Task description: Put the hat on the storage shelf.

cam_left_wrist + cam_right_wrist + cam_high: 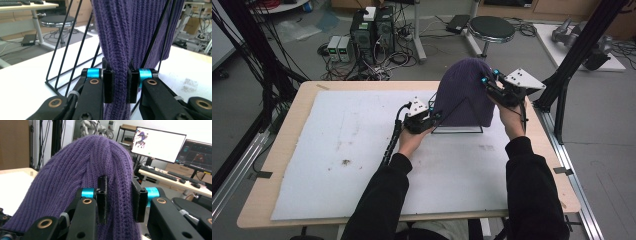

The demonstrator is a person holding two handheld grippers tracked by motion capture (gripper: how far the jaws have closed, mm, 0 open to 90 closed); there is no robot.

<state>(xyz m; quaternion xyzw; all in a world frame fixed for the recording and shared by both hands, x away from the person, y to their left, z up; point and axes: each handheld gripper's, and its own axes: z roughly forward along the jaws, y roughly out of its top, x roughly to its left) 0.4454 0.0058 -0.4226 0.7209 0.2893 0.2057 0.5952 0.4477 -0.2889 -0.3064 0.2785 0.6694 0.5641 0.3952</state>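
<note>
Fingers [108, 86] of both grippers pinch folds of the purple beanie [464, 92] (draped over a wire stand [457, 129]).

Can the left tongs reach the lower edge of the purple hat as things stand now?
Probably yes: the left tongs are already pinching the purple hat low down, beside the black wire stand.

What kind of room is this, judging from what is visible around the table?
Probably a robotics or data-collection lab: desktop computers stand on the floor amid tangled cables, monitors sit on a desk, and black frame rails flank the table.
</note>
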